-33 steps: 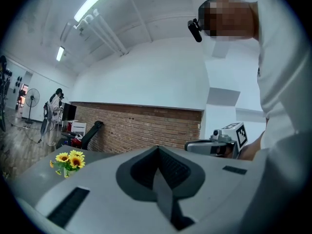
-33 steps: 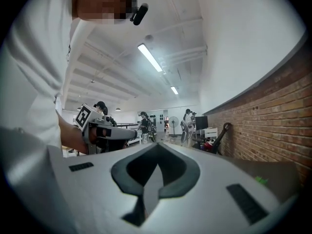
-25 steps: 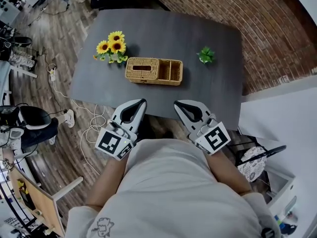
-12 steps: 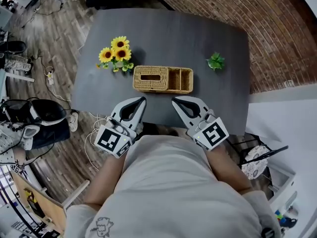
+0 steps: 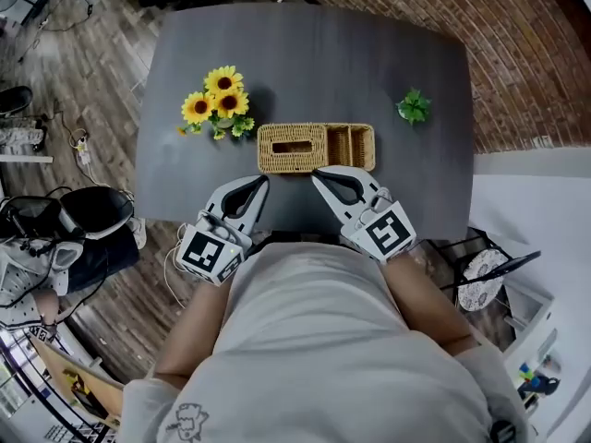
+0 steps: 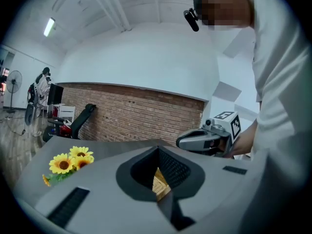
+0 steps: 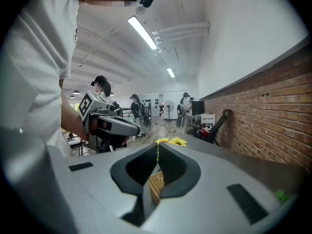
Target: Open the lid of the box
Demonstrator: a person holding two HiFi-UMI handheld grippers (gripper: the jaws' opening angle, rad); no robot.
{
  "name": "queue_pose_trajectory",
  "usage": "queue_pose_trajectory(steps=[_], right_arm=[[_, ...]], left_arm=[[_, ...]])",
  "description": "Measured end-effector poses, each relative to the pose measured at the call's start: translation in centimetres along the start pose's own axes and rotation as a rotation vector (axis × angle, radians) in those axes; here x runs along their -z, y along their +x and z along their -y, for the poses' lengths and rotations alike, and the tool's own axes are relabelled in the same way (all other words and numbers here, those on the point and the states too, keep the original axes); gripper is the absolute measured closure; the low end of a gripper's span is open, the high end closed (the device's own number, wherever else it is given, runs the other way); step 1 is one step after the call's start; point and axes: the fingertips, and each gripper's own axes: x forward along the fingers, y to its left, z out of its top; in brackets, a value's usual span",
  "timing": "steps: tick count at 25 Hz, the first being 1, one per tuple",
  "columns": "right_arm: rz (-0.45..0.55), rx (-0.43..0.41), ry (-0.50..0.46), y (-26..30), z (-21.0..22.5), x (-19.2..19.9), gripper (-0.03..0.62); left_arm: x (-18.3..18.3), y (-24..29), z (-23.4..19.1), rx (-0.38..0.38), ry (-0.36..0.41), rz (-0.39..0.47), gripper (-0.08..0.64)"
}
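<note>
Right: the wicker box (image 5: 316,148) sits toward the near half of the dark grey table (image 5: 305,53), long side facing us. Its left part is covered by a slotted wicker lid (image 5: 292,146), which lies flat and closed. Its right part shows two open compartments. We cannot tell which edge of the lid is hinged, or whether it simply lifts off.

Just in front of the box, the right gripper (image 5: 317,173) points at the near wall, close to it but, as far as we can judge, not touching. Its jaws are pressed together with nothing between them. The left gripper (image 5: 265,181) hangs a little further back over the table's near edge, jaws likewise together and empty. Each gripper view shows only wicker through the gap behind the closed tips.

Further out, a bunch of artificial sunflowers (image 5: 220,100) stands just left of the box, and a small green plant (image 5: 413,107) stands apart to the right. A brick wall (image 5: 517,53) runs beyond the table.

We judge the step in hand to be the approach, with the lid untouched. To do it well:
- Spread one pair of jaws before reaching the lid, since closed tips can only push.
- Take the lid by the rim of its slot or by a free edge.
- Pin the box at a compartment wall with the other gripper, because light wicker will probably slide or tip.
- Lift slowly and let the lid show how it moves.
- Keep clear of the sunflowers.
</note>
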Motion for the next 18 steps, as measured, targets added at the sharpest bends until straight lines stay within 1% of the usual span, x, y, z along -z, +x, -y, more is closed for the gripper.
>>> queue_pose_trajectory(steps=[4, 11, 16, 18], right_arm=[[-0.057, -0.001, 0.006, 2.0, 0.2, 2.0, 0.566], [-0.153, -0.028, 0.019, 5.8, 0.3, 6.4, 0.508], [-0.264, -0.067, 0.011, 7.8, 0.3, 9.9, 0.451], [-0.324, -0.081, 0.006, 8.4, 0.3, 11.8, 0.424]], left_arm=[[1.5, 0.6, -1.7, 0.029, -0.016, -0.033, 0.549], [3.6, 1.6, -3.5, 0.086, -0.011, -0.081, 0.549], [5.7, 1.7, -4.7, 0.098, -0.036, -0.116, 0.549], [6.6, 1.6, -5.0, 0.101, -0.047, -0.131, 0.549]])
